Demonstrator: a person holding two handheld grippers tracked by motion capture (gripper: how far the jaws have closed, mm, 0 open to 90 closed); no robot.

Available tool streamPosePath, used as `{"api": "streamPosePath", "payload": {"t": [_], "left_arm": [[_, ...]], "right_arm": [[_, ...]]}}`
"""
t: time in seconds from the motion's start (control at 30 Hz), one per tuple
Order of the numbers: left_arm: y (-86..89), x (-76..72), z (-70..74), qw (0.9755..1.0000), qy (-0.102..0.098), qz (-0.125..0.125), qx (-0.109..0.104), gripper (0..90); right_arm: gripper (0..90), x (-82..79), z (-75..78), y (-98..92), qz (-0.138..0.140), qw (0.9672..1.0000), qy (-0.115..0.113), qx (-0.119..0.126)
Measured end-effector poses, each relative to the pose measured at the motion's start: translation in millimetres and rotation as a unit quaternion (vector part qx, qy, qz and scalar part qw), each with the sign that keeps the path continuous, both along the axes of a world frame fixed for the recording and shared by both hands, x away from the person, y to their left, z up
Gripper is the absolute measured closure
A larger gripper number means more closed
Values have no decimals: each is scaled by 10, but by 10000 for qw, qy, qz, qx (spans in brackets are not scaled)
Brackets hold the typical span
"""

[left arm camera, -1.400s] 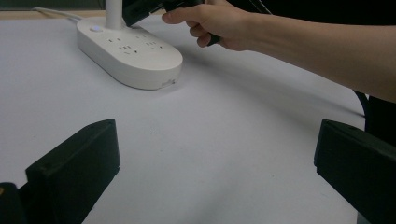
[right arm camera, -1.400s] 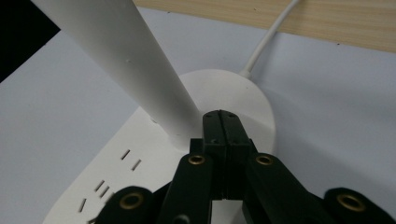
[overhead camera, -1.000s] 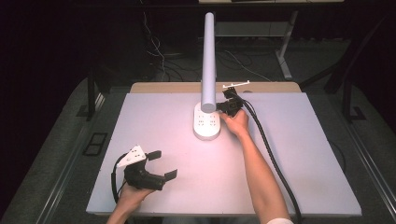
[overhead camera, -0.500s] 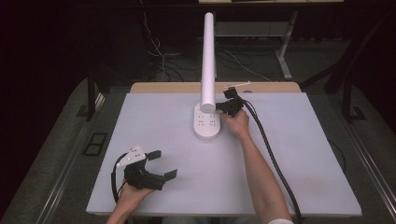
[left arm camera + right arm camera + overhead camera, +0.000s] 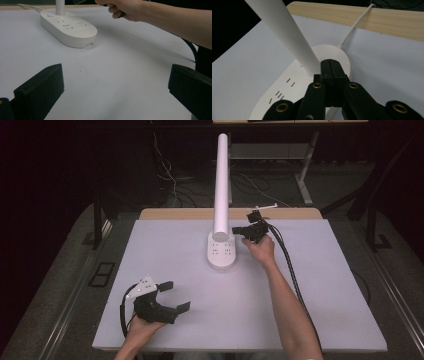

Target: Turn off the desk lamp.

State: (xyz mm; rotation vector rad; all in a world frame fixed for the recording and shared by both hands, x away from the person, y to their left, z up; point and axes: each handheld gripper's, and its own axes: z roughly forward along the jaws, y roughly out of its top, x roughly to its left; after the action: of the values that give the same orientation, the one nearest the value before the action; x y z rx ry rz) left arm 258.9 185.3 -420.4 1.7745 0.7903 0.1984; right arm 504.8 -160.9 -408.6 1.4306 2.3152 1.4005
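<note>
A white power strip (image 5: 221,253) lies at the back middle of the white table (image 5: 310,310), with a tall white post (image 5: 221,180) rising from it. My right gripper (image 5: 237,230) is shut with nothing between its jaws. Its tip hovers at the post's right side, over the strip's far end. In the right gripper view the shut gripper (image 5: 331,65) ends just beside the post (image 5: 287,32), above the strip (image 5: 287,100). My left gripper (image 5: 176,295) rests open near the front left of the table, pointing towards the strip (image 5: 68,26); its jaws stand wide apart, the gripper (image 5: 112,87) holding nothing.
A white cord (image 5: 354,27) runs from the strip's far end over the wooden back edge (image 5: 175,213) of the table. A black cable (image 5: 290,270) trails from the right gripper along the person's forearm (image 5: 285,305). Dark floor and table legs lie beyond.
The right gripper has edged slightly farther back beside the post. The left gripper has stayed in place.
</note>
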Motion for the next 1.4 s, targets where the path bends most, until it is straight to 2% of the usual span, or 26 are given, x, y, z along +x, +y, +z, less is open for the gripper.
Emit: {"api": "streamPosePath", "payload": {"t": [0.37, 0.4, 0.5, 0.63, 0.8, 0.9, 0.97, 1.0, 1.07, 1.17, 1.3, 1.4], "left_arm": [[-6, 0, -4, 10000, 3, 3, 10, 0], [-8, -1, -4, 10000, 2, 0, 7, 0], [-17, -6, -2, 10000, -6, -10, 5, 0], [-33, -11, 1, 10000, -14, -50, 26, 0], [-35, -13, 3, 10000, -20, -76, 17, 0], [-33, -13, 3, 10000, -16, -70, 16, 0], [-31, -14, 4, 10000, -19, -68, 8, 0], [-30, -15, 4, 10000, -21, -68, 7, 0], [-33, -16, 3, 10000, -23, -71, 10, 0], [-40, -11, 1, 10000, -26, -83, 29, 0], [-49, -20, 2, 10000, -24, -85, 26, 0], [-52, -22, 2, 10000, -19, -84, 37, 0]], "right_arm": [[898, -151, 232, -145, 147, 9997, -175, -2], [838, -174, 248, -162, 138, 9997, -209, 2], [777, -241, 289, -216, 177, 9997, -186, -26], [649, -350, 344, -299, 210, 9996, -162, -9], [451, -513, 414, -392, 190, 9995, -235, 7], [278, -613, 451, -449, 250, 9994, -245, 45], [91, -683, 470, -473, 303, 9991, -251, -178], [89, -722, 478, -486, 290, 9989, -262, -263], [8, -804, 487, -524, 349, 9986, -262, -287], [5, -926, 496, -575, 399, 9982, -268, -368], [4, -1092, 492, -642, 447, 9980, -329, -309], [4, -1220, 478, -673, 496, 9976, -331, -356]]}}
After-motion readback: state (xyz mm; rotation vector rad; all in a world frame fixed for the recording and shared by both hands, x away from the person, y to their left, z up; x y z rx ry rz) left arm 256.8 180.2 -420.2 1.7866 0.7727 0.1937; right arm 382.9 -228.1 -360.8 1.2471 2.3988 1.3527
